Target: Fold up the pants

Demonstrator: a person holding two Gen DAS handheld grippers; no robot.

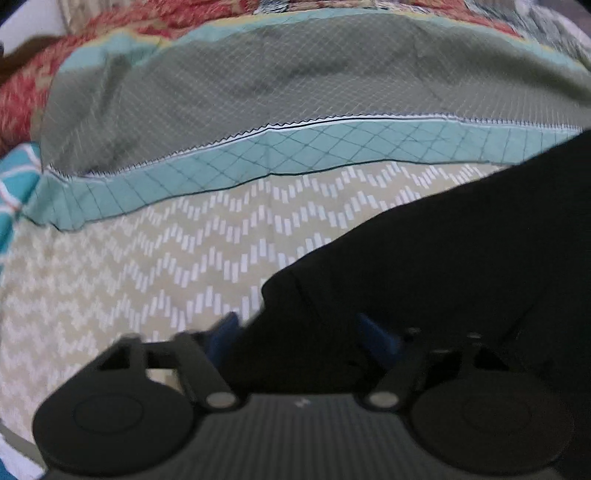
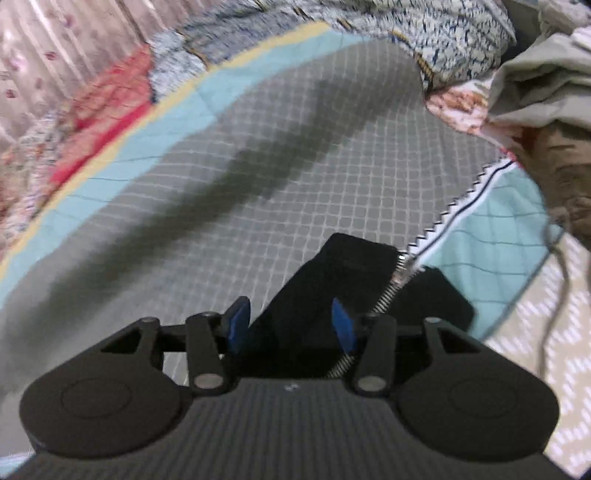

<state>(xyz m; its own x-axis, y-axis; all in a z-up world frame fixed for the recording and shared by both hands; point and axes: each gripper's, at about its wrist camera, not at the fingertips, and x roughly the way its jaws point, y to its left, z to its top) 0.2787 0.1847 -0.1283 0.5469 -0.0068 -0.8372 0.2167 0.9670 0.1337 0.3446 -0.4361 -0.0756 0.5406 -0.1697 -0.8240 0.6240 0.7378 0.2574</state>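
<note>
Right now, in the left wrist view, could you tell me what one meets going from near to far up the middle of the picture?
left gripper → black pants → beige zigzag sheet → teal quilted band → grey-green quilt → red patterned cloth

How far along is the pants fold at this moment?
Early to midway, as far as these views show. Done: the black pants lie on the bedspread. In hand: black cloth sits between the fingers of both the left gripper and the right gripper; whether the pads press on it cannot be told. Left: no finished, compact fold is visible; one end lies stretched ahead across the bedspread's zigzag seam.
</note>
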